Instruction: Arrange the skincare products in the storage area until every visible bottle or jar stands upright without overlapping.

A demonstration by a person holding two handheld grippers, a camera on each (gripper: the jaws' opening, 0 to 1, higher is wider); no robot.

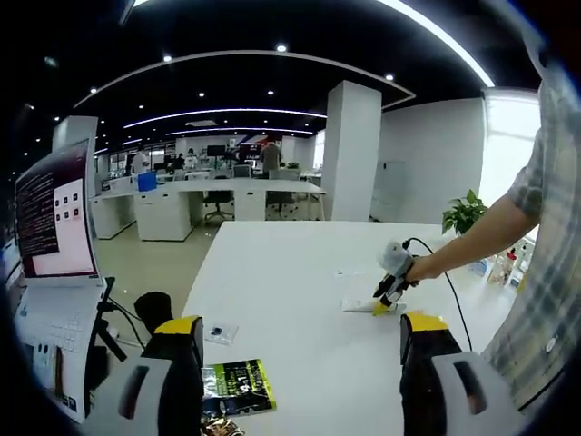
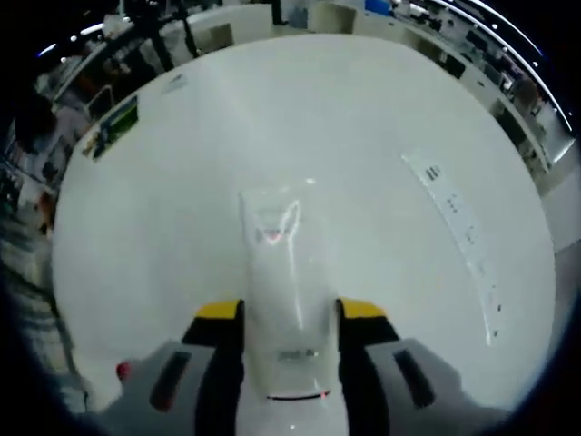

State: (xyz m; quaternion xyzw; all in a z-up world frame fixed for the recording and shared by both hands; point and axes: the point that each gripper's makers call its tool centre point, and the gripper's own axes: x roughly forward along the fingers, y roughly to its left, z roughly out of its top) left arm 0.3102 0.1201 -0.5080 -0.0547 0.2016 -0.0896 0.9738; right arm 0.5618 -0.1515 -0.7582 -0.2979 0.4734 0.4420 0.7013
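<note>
Two jaws of the right gripper (image 2: pixel 289 313) are seen pressed against a white tube (image 2: pixel 283 282) low in the right gripper view, its long axis running up the frame, crimped end pointing away over the white table (image 2: pixel 363 109). In the left gripper view, the left gripper (image 1: pixel 300 350) is held wide apart, nothing gripped; right of center, the tube (image 1: pixel 356 306) is seen lying on the table.
</note>
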